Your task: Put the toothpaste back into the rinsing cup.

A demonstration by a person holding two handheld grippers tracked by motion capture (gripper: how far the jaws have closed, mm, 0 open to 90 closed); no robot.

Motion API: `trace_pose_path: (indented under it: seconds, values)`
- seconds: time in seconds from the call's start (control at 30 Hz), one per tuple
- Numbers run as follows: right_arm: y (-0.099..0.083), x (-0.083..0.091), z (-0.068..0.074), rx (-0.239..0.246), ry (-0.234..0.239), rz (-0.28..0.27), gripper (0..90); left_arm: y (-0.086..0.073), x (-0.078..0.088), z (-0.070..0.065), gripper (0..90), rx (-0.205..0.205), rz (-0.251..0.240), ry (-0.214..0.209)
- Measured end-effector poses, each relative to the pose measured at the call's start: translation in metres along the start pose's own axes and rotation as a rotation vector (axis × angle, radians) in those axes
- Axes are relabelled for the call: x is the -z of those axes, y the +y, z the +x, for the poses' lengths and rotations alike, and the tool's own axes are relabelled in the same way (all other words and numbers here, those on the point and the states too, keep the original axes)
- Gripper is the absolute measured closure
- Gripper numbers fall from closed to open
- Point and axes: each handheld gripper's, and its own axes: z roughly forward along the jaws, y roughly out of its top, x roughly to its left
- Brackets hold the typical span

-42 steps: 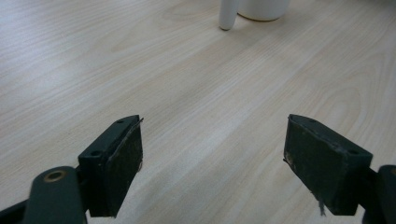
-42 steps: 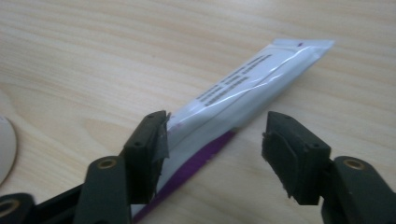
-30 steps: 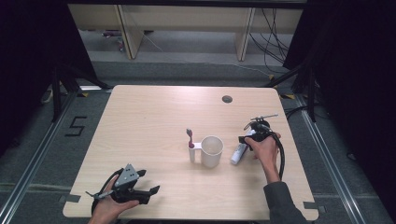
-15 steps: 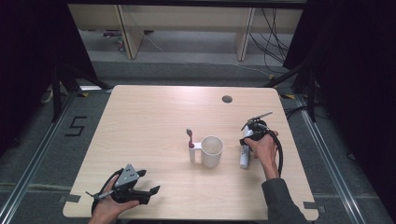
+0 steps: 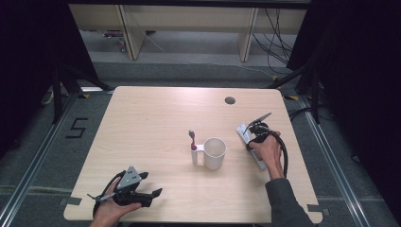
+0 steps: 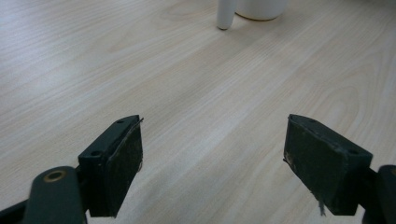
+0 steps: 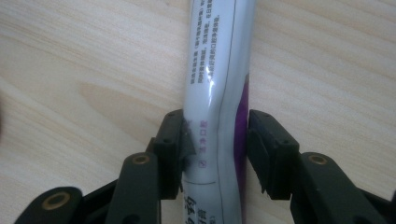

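Viewing the high view, I see the right gripper (image 5: pixel 252 134) on the right part of the table (image 5: pixel 156 118), set down over a white and purple tube (image 5: pixel 258 162) that lies flat on the wood, well to the right of the white mug (image 5: pixel 214 153). In the right gripper view the tube (image 7: pixel 219 93) runs lengthwise up between the 2 black jaws. The jaws have just been closing, and both pads now meet the tube's sides, the left one pressing slightly into the skin, so I read this as a grip on the tube. The tube rests on the table surface.

The left gripper (image 5: pixel 142 196) sits near the front left edge of the table, held in the left hand (image 5: pixel 109 210), well apart from everything else. In the left gripper view its 2 jaws stand wide apart over bare wood, with nothing between them.

The mug stands near the table's middle. Just beside it on its left is a small white upright holder (image 5: pixel 194 155), and a toothbrush with a red neck (image 5: pixel 192 140) rises from it. A dark round grommet (image 5: pixel 230 100) sits in the far part of the table.
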Motion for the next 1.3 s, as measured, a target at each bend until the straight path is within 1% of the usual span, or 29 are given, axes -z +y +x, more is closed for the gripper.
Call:
trace_pose_path:
  seconds: [0.03, 0.07, 0.13, 0.17, 0.2, 0.27, 0.3, 0.33, 0.37, 0.4, 0.43, 0.47, 0.5, 0.53, 0.6, 0.63, 0.67, 0.7, 0.73, 0.77, 0.8, 0.87, 0.9, 0.93, 1.0, 1.03, 1.1, 1.13, 1.3]
  values:
    - [0.0, -0.003, -0.004, 0.052, -0.007, -0.019, 58.9, 0.0, 0.0, 0.0, 19.5, 0.0, 0.003, 0.003]
    - [0.0, -0.002, -0.001, 0.009, -0.013, 0.0, 59.2, 0.0, 0.0, 0.0, 19.4, 0.001, 0.002, 0.004]
    - [0.002, 0.0, -0.004, 0.039, -0.004, 0.022, 60.2, 0.0, 0.0, 0.0, 19.4, 0.004, 0.0, 0.002]
    - [0.003, 0.001, -0.001, 0.011, -0.028, 0.044, 61.0, 0.0, 0.0, 0.0, 19.4, 0.005, -0.001, 0.001]
    - [0.003, 0.002, 0.002, -0.003, -0.02, 0.047, 62.1, 0.0, 0.0, 0.001, 19.5, -0.003, 0.005, 0.003]
    - [0.004, 0.005, -0.001, 0.02, -0.029, 0.04, 72.0, 0.0, 0.0, 0.0, 19.4, 0.005, 0.001, 0.004]
    - [0.004, 0.008, -0.002, 0.008, -0.021, 0.039, 75.3, 0.0, 0.0, 0.0, 19.4, 0.004, 0.001, 0.001]
    - [0.004, 0.008, -0.007, 0.049, -0.005, 0.044, 75.0, 0.0, 0.0, 0.0, 19.4, -0.002, 0.006, -0.001]
    - [0.004, 0.006, -0.007, 0.039, -0.034, 0.038, 75.3, 0.0, 0.0, 0.0, 19.4, 0.0, 0.007, 0.001]
    - [0.003, 0.006, -0.007, 0.023, -0.021, 0.029, 75.2, 0.001, 0.0, 0.0, 19.4, 0.002, 0.009, 0.002]
    - [0.003, 0.005, -0.009, 0.055, -0.013, 0.046, 75.5, 0.0, -0.001, 0.0, 19.5, 0.0, 0.006, 0.0]
    - [0.004, 0.005, -0.006, 0.024, -0.012, 0.059, 75.8, 0.0, -0.001, 0.0, 19.4, -0.004, 0.008, -0.002]
    - [0.004, 0.004, -0.006, 0.024, -0.013, 0.046, 76.1, 0.0, 0.0, 0.0, 19.5, -0.007, 0.01, 0.0]
    - [0.005, 0.005, -0.004, 0.0, -0.013, 0.063, 76.3, 0.0, -0.001, 0.0, 19.5, -0.003, 0.007, -0.001]
    - [0.006, 0.003, -0.007, 0.038, -0.017, 0.064, 76.4, 0.0, -0.001, 0.0, 19.5, -0.001, 0.015, 0.006]
    - [0.007, 0.004, -0.008, 0.025, 0.028, 0.083, 76.4, 0.0, -0.001, -0.001, 19.5, 0.003, 0.004, 0.003]
    - [0.007, 0.003, -0.007, 0.032, -0.011, 0.079, 76.5, 0.0, -0.001, -0.001, 19.5, 0.003, 0.003, 0.001]
    - [0.007, 0.001, -0.011, 0.074, 0.029, 0.064, 76.5, 0.0, -0.002, -0.001, 19.4, 0.001, 0.002, 0.002]
    - [0.009, 0.002, -0.009, 0.044, 0.022, 0.088, 76.5, 0.0, -0.001, 0.0, 19.5, -0.006, 0.01, 0.004]
    - [0.01, 0.002, -0.007, 0.052, -0.011, 0.094, 76.5, 0.0, -0.002, -0.001, 19.5, 0.002, 0.002, 0.002]
    - [0.01, 0.0, -0.01, 0.089, 0.022, 0.086, 76.5, 0.0, -0.002, -0.001, 19.5, 0.002, 0.002, 0.002]
    - [0.012, 0.0, -0.008, 0.08, 0.016, 0.106, 76.6, 0.0, -0.001, -0.001, 19.5, 0.003, 0.001, 0.002]
    - [0.013, 0.0, -0.006, 0.077, -0.033, 0.119, 76.6, 0.0, -0.002, -0.001, 19.5, 0.005, 0.001, 0.003]
    - [0.013, 0.0, -0.005, 0.072, -0.035, 0.104, 76.5, 0.0, -0.001, -0.001, 19.5, 0.004, 0.002, 0.004]
    - [0.014, -0.001, -0.004, 0.069, -0.033, 0.124, 76.6, 0.0, -0.001, -0.001, 19.5, -0.004, 0.005, 0.003]
    - [0.014, -0.001, -0.005, 0.083, -0.023, 0.115, 76.6, 0.0, -0.001, -0.001, 19.5, -0.004, 0.005, 0.002]
    - [0.015, -0.001, -0.005, 0.1, -0.029, 0.14, 76.6, 0.0, -0.002, -0.001, 19.5, 0.005, -0.001, 0.005]
    - [0.015, -0.002, -0.005, 0.105, -0.031, 0.13, 76.6, -0.001, -0.002, -0.001, 19.5, 0.001, -0.002, 0.005]
    - [0.017, -0.003, -0.005, 0.133, -0.034, 0.151, 76.6, 0.0, -0.001, -0.001, 19.5, -0.005, 0.006, -0.002]
